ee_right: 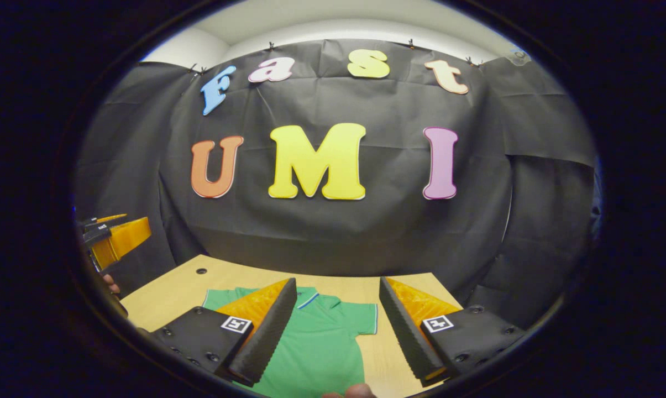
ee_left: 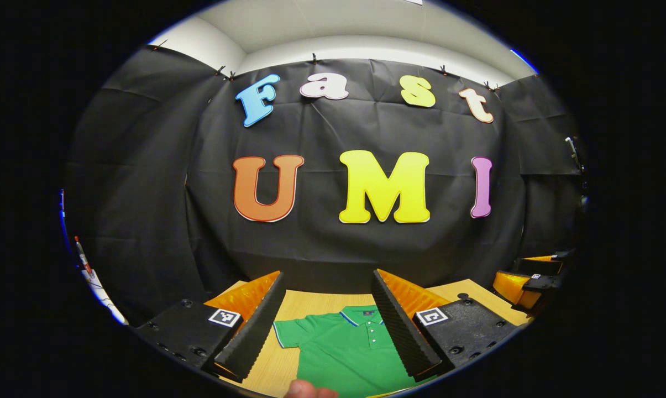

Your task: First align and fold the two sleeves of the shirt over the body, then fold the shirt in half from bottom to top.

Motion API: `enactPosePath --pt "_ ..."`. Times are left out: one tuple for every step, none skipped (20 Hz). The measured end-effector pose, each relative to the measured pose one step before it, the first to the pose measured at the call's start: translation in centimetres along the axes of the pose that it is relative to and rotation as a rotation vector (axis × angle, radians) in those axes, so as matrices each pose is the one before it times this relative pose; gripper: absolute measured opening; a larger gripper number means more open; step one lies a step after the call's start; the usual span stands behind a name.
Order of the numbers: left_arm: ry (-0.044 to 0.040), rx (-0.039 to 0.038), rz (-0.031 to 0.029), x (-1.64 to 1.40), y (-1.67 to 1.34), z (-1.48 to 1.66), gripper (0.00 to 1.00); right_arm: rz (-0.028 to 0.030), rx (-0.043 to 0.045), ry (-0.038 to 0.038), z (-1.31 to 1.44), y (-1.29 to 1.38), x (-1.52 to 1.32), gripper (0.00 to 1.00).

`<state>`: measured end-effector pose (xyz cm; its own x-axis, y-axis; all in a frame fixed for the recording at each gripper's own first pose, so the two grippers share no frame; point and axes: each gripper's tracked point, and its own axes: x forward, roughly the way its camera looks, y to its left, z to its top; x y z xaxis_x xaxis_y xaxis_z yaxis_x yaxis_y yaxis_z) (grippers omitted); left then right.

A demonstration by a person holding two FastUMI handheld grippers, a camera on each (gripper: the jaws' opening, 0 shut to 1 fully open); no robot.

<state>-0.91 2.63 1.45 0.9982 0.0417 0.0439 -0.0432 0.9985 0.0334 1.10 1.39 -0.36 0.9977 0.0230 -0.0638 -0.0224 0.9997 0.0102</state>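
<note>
1. Shirt [ee_left: 346, 348] lies flat on the bench [ee_left: 310, 303], front up, placket and collar showing. Both short sleeves are still spread out to the sides, so no fold is made yet.
2. Long axis runs near-to-far: collar points at the booth wall, hem comes toward the person. The hem edge is out of frame.
3. Left tool [ee_left: 328, 320]: fingers wide apart, gripping nothing, held above the shirt's left half with the sleeve [ee_left: 289, 333] just inside its left finger.
4. Right tool [ee_right: 337, 326]: fingers wide apart, empty, above the right half with the right sleeve [ee_right: 363, 319] between them.
5. My read: each tool is staged over its own sleeve, open to take an edge, so both folds can come inward symmetrically.
6. A fingertip [ee_left: 302, 389] shows at the bottom edge of the left gripper view.
</note>
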Motion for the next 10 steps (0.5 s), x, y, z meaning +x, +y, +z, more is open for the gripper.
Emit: enactPosePath --pt "0.00612 -0.00865 -0.0076 0.047 -0.335 -0.327 0.99 -0.01093 -0.00133 -0.00215 0.011 -0.401 -0.015 0.91" --pt "0.00914 -0.00978 -0.00509 0.085 -0.288 -0.341 0.99 -0.00747 -0.00094 -0.00463 0.026 -0.341 0.048 0.91" --pt "0.00762 -0.00567 -0.00714 0.123 -0.281 -0.156 0.99 -0.00692 -0.00461 -0.00486 0.087 -0.26 -0.205 0.91" --pt "0.00361 0.00107 -0.00285 0.096 -0.27 -0.023 0.99 -0.00503 0.00085 -0.00466 0.109 -0.354 -0.086 0.91" --pt "-0.00066 0.00122 -0.00377 0.121 -0.197 -0.028 0.99 -0.00255 0.00424 0.00008 -0.139 -0.252 -0.045 0.96" --pt "-0.00303 0.00104 -0.00381 0.191 -0.239 -0.004 0.99 -0.00522 -0.00224 0.01082 -0.239 -0.339 -0.045 0.96" --pt "-0.00272 0.00225 -0.00242 0.146 -0.191 0.003 0.99 0.0007 -0.00224 0.01582 -0.494 -0.304 0.02 0.96" --pt "-0.00115 0.00135 -0.00298 0.029 -0.222 0.016 0.99 0.00841 -0.00263 0.02363 -0.395 -0.122 0.154 0.96" --pt "0.00355 -0.00076 -0.00301 -0.014 -0.287 -0.284 0.99 0.01857 0.00297 0.03936 -0.723 0.078 0.4 0.91" --pt "0.00652 -0.00229 -0.00331 0.093 -0.151 -0.203 0.99 0.0254 0.01284 0.05128 -0.687 0.194 0.522 0.95"
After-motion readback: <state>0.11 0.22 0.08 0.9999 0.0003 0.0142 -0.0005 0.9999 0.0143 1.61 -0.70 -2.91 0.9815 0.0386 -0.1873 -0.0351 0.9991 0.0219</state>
